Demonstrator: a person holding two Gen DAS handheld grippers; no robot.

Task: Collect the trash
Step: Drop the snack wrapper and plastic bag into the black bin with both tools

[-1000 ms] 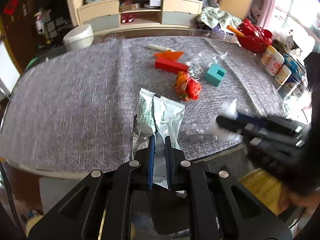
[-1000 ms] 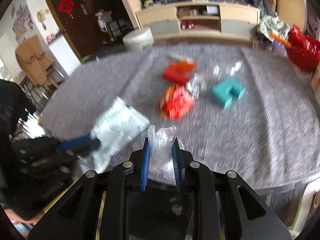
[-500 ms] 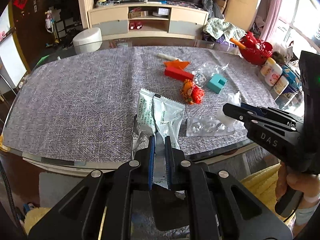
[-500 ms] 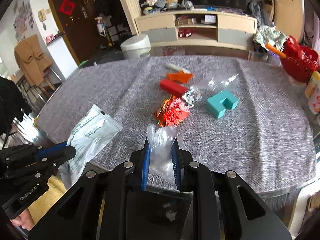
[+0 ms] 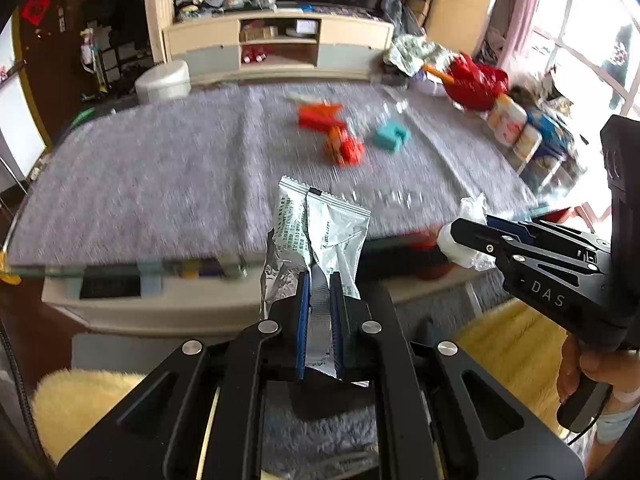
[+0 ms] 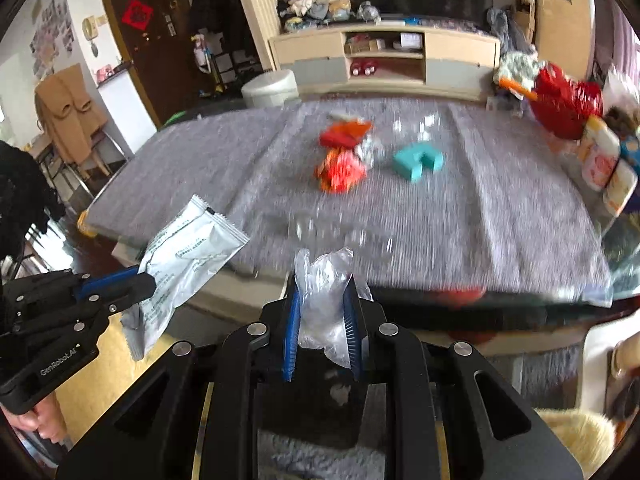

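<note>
Both grippers tilt downward, held off the near edge of the grey woven-cloth table (image 5: 168, 184). The left gripper (image 5: 319, 280) is clamped narrow on a crinkled silver foil sachet (image 5: 320, 232) with a serrated top and green print. The right gripper (image 6: 322, 300) pinches a crumpled clear plastic bag (image 6: 326, 276), soft and glossy, between its blue ribbed pads. Toward the table's far edge lie a crushed orange-red wrapper (image 6: 340, 170), a red block (image 5: 318, 120) and a teal notched block (image 6: 418, 160), all blurred.

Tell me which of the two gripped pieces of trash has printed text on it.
The silver foil packet in the left gripper; it carries green print. The crumpled clear plastic in the right gripper is plain.
</note>
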